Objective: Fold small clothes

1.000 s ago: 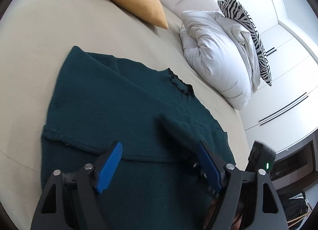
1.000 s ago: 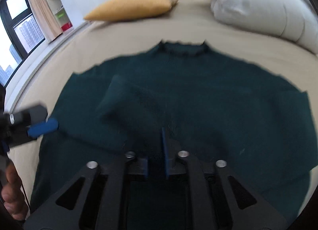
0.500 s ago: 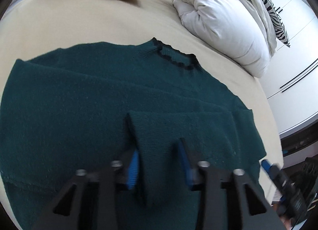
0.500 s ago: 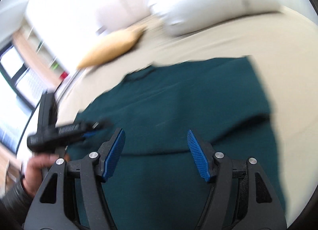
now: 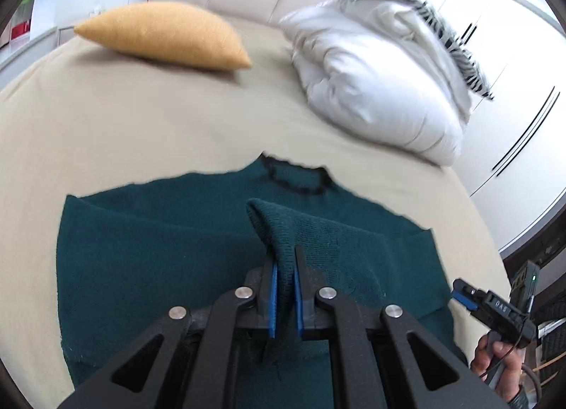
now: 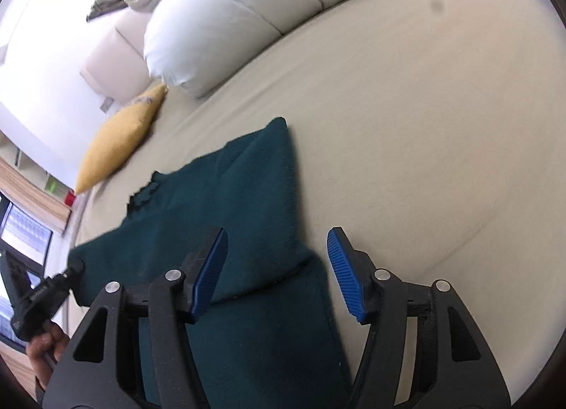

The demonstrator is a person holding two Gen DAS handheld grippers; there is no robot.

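A dark green knitted sweater (image 5: 159, 250) lies flat on a beige bed (image 5: 141, 126), its black-trimmed collar (image 5: 297, 179) pointing to the headboard. My left gripper (image 5: 284, 285) is shut on the end of a sleeve (image 5: 279, 228) folded over the sweater's middle. My right gripper (image 6: 277, 267) is open and empty, hovering over the sweater's (image 6: 230, 232) right edge, where the folded sleeve forms a step. The right gripper also shows in the left wrist view (image 5: 495, 310), held by a hand at the bed's right edge.
A mustard cushion (image 5: 162, 34) lies at the head of the bed. A bunched white duvet (image 5: 371, 83) with a zebra-print pillow (image 5: 406, 9) lies at the far right. White wardrobe doors (image 5: 513, 108) stand to the right. Bare sheet (image 6: 424, 126) stretches right of the sweater.
My left gripper closed on the folded sleeve end, having been open around it. My right gripper let go of the sleeve, opened and moved off to the sweater's right edge.
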